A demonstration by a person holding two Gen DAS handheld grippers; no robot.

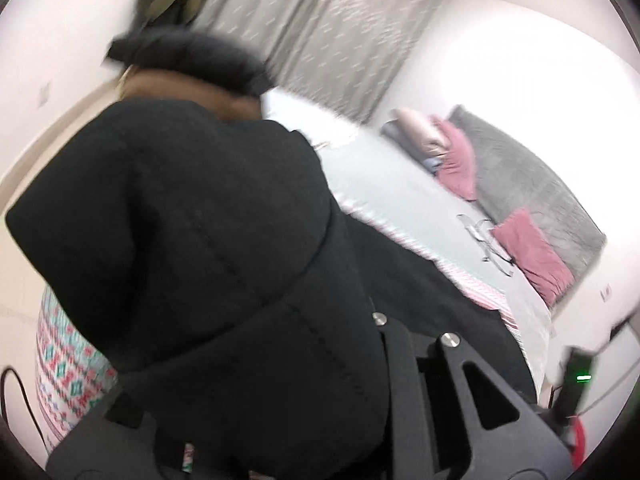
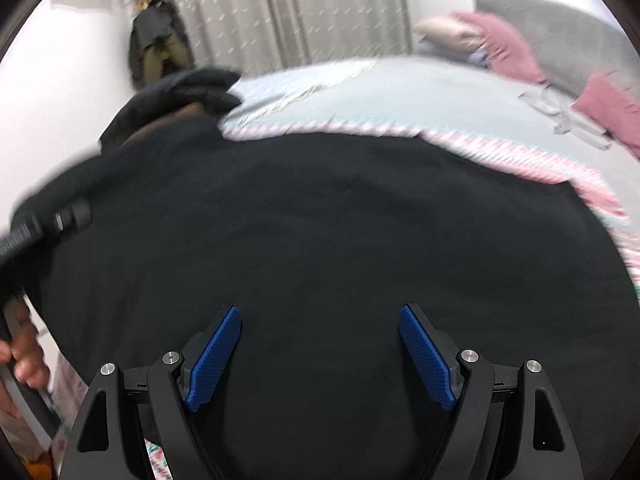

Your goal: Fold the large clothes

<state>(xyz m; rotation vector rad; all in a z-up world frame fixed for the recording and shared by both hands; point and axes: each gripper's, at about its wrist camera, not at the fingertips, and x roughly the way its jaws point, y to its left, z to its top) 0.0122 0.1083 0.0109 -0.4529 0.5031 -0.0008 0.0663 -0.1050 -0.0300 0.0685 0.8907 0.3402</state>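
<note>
A large black coat [image 2: 320, 220] with a brown lining and a dark furry collar [image 1: 188, 60] lies spread on the bed. In the left wrist view a fold of the coat [image 1: 200, 240] rises right in front of the camera and hides most of the fingers. My left gripper [image 1: 360, 328] is shut on this fabric; only its right finger [image 1: 448, 344] shows. The same gripper [image 2: 60, 220] appears at the coat's left edge in the right wrist view. My right gripper [image 2: 320, 320] hangs open just above the middle of the coat, its blue pads [image 2: 216, 356] wide apart with nothing between them.
The bed [image 2: 400, 96] has a pale blue cover with a pink striped edge. Pink pillows [image 2: 508, 48] and a grey headboard [image 2: 568, 28] stand at its far right. A grey ribbon [image 2: 560, 112] lies near them. Curtains [image 2: 280, 8] and hanging clothes [image 2: 160, 40] line the back wall. A hand [image 2: 24, 360] shows lower left.
</note>
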